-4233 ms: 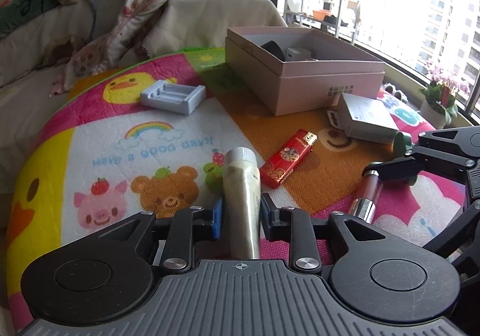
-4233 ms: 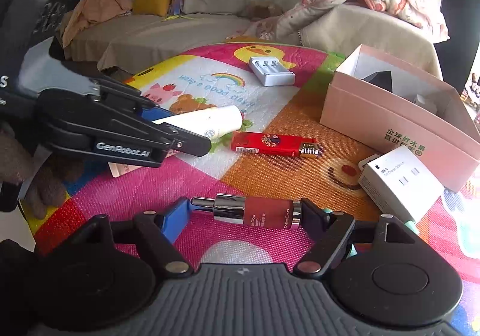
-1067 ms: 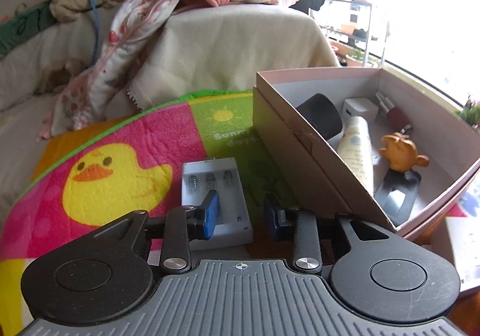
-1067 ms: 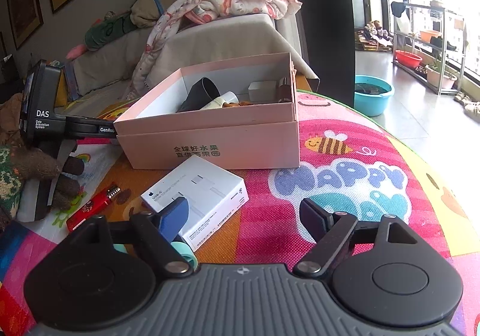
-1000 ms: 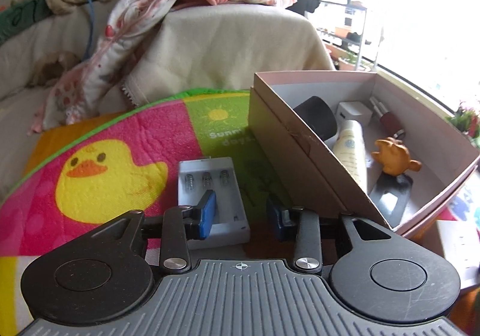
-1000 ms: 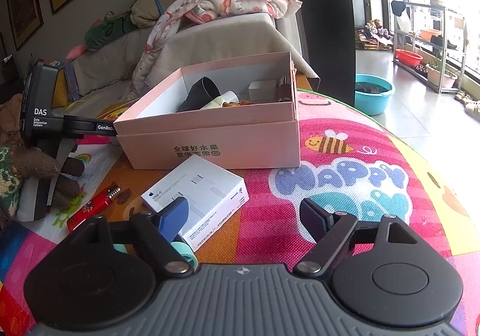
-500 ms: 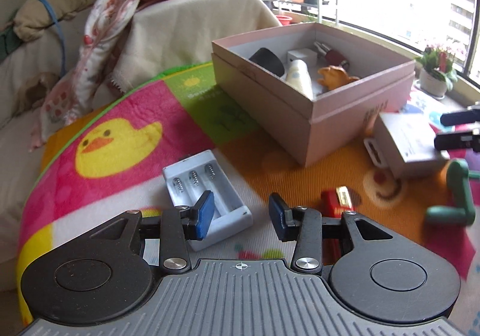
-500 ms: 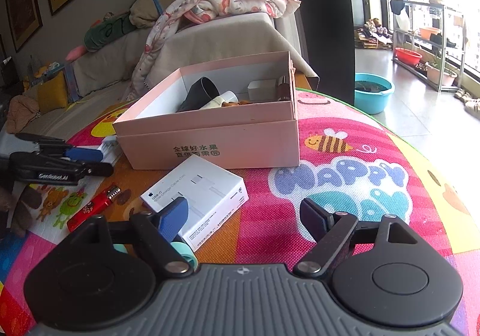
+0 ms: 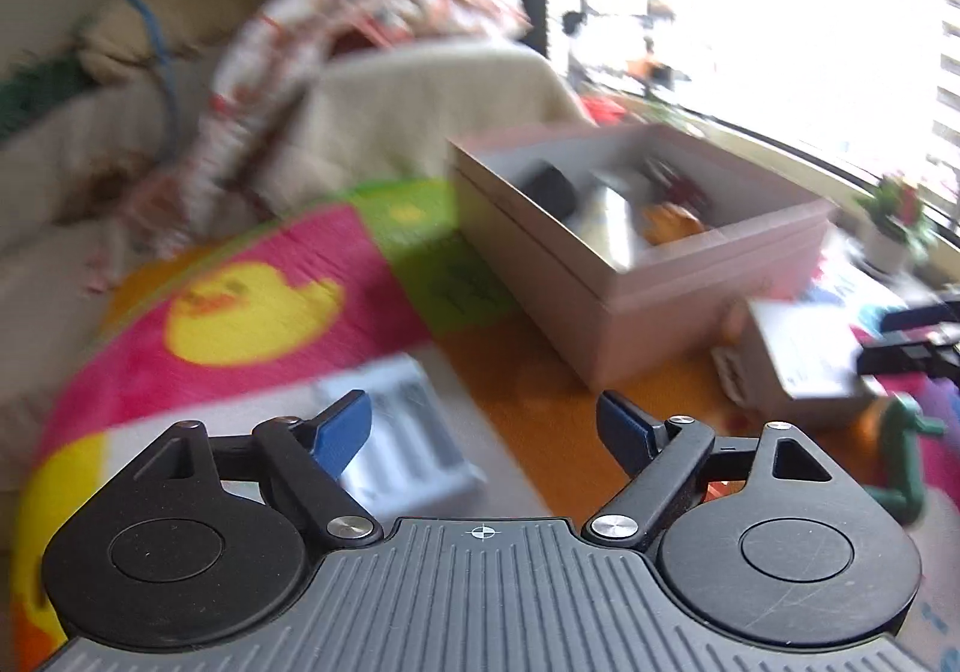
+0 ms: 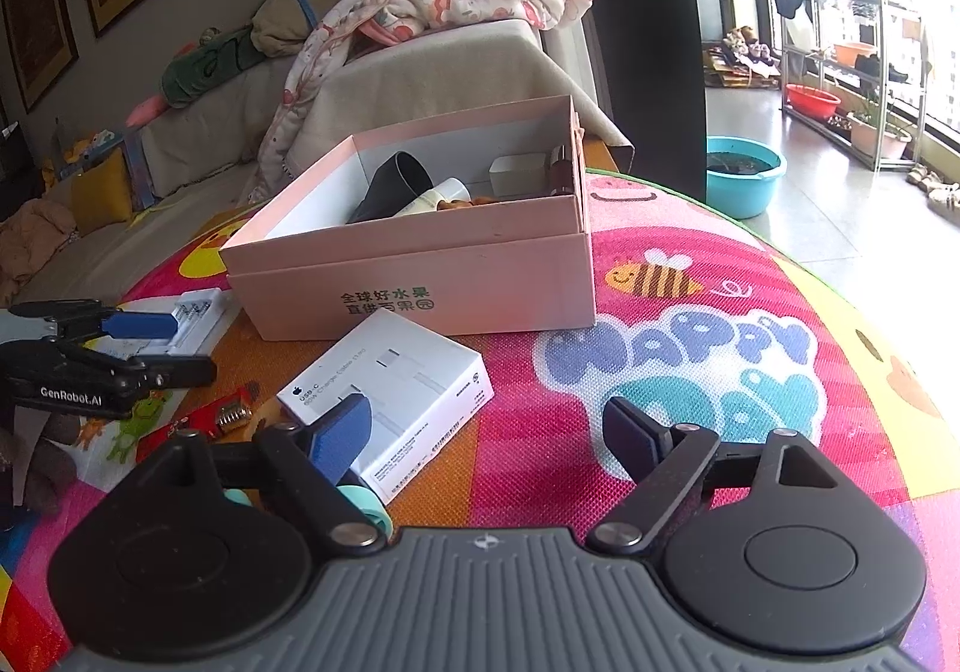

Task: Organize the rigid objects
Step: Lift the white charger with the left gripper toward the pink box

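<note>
Left gripper (image 9: 483, 420) has backed off the pink box (image 9: 672, 312), jaws opening, empty, battery charger (image 9: 408, 444) on the mat by its left finger. Right gripper (image 10: 492, 432) opening, empty, near white carton (image 10: 396, 390). Risk: off-centre closing would shove the charger aside.

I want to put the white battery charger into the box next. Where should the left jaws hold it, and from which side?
Probably across the battery charger's two long side walls, coming from above: it lies flat on the mat, open tray up, its narrow width likely fitting the opening left gripper.
</note>
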A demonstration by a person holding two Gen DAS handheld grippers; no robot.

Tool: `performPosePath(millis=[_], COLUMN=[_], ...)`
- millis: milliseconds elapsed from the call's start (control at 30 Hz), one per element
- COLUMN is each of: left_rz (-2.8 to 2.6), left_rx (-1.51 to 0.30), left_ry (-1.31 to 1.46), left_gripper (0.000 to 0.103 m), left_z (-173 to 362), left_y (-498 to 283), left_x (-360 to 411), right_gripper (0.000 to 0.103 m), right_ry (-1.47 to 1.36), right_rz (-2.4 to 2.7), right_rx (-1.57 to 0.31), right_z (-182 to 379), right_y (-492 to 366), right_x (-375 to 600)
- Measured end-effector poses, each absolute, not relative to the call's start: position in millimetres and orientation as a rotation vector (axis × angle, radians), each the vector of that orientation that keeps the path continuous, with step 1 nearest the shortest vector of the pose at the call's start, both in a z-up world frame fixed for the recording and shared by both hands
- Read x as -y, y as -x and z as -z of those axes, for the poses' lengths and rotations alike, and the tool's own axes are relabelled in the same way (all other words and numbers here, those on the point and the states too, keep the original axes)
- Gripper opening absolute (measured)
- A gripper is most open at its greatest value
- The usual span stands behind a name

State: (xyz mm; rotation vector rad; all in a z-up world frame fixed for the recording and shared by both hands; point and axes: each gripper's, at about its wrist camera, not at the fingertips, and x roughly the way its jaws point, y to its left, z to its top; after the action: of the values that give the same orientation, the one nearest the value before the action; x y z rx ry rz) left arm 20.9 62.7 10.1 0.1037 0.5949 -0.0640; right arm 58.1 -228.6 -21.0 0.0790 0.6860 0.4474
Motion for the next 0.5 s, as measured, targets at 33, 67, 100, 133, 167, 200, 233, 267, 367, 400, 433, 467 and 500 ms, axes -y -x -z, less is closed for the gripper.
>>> performPosePath(millis=[33, 67, 100, 133, 167, 200, 233, 267, 367, 400, 433, 467, 500], left_rz=[0.021, -0.013, -0.037, -0.050, -0.054, -0.050, -0.042, -0.037, -0.049, -0.046, -0.042, -0.035, -0.028], left_rx=[-0.580, -0.583, -0.604, -0.628, -0.656, -0.675, -0.691, -0.702, -0.701, -0.704, -0.705, -0.706, -0.703], left_ry=[-0.098, -0.083, -0.060, -0.035, -0.011, 0.001, 0.008, 0.014, 0.020, 0.040, 0.049, 0.047, 0.042], left_gripper=[0.087, 0.087, 0.087, 0.087, 0.087, 0.087, 0.087, 0.087, 0.087, 0.087, 0.087, 0.083, 0.071], left_z=[-12.4, -13.0, -12.0, -9.5, -6.0, -2.5, 1.0, 4.5, 9.5, 10.0, 9.9, 9.4, 8.9], left_y=[-21.1, -23.7, -28.8, -34.2, -39.4, -42.8, -45.8, -48.3, -52.3, -53.7, -54.4, -53.7, -52.0], left_x=[-66.0, -70.3, -76.1, -81.2, -85.2, -86.6, -87.3, -87.4, -87.9, -90.0, -91.1, -90.9, -90.1], right_gripper=[0.085, 0.086, 0.086, 0.086, 0.086, 0.086, 0.086, 0.086, 0.087, 0.088, 0.091, 0.094, 0.096], right_ry=[-0.082, -0.085, -0.088, -0.090, -0.093, -0.096, -0.102, -0.109, -0.139, -0.150, -0.158, -0.163, -0.164], right_rz=[-0.448, -0.449, -0.450, -0.450, -0.449, -0.449, -0.448, -0.448, -0.449, -0.455, -0.467, -0.480, -0.498], right_rx=[-0.688, -0.690, -0.691, -0.691, -0.690, -0.690, -0.690, -0.690, -0.697, -0.703, -0.708, -0.713, -0.722], right_z=[21.2, 21.4, 21.7, 21.8, 21.9, 22.2, 22.4, 22.9, 24.4, 24.5, 24.7, 25.0, 25.1], right_y=[-58.4, -58.7, -58.6, -58.5, -58.4, -58.1, -58.1, -57.9, -59.8, -61.5, -62.7, -64.0, -65.8], right_x=[228.8, 228.9, 229.5, 229.6, 229.5, 229.6, 230.1, 230.8, 233.6, 234.6, 235.8, 236.5, 236.9])
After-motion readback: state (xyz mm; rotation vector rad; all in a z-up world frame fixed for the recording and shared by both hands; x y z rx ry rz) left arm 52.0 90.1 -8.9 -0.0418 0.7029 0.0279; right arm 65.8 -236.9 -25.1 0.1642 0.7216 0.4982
